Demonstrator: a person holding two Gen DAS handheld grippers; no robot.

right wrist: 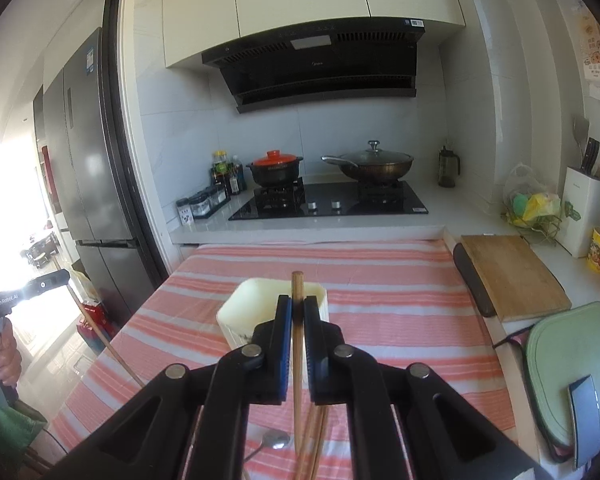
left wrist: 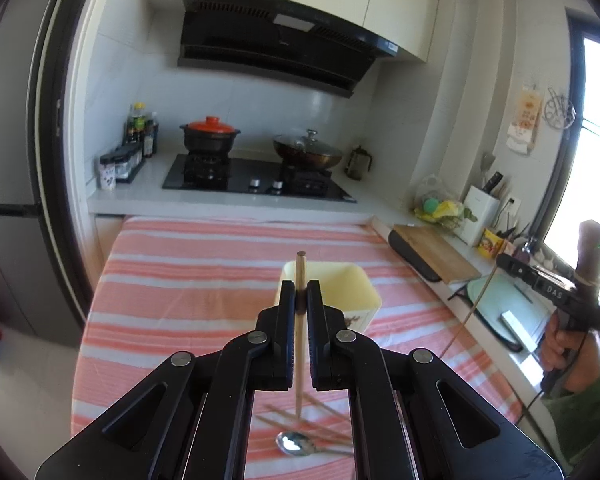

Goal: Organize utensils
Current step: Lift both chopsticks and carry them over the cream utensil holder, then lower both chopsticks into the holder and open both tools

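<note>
With the left tool [left wrist: 301,294] and the right tool [right wrist: 297,309] each clamped on one upright chopstick [left wrist: 300,320] above the striped counter [left wrist: 180,280], a thin stick may pivot in its grip and miss the cream holder [left wrist: 352,292] beyond.
</note>
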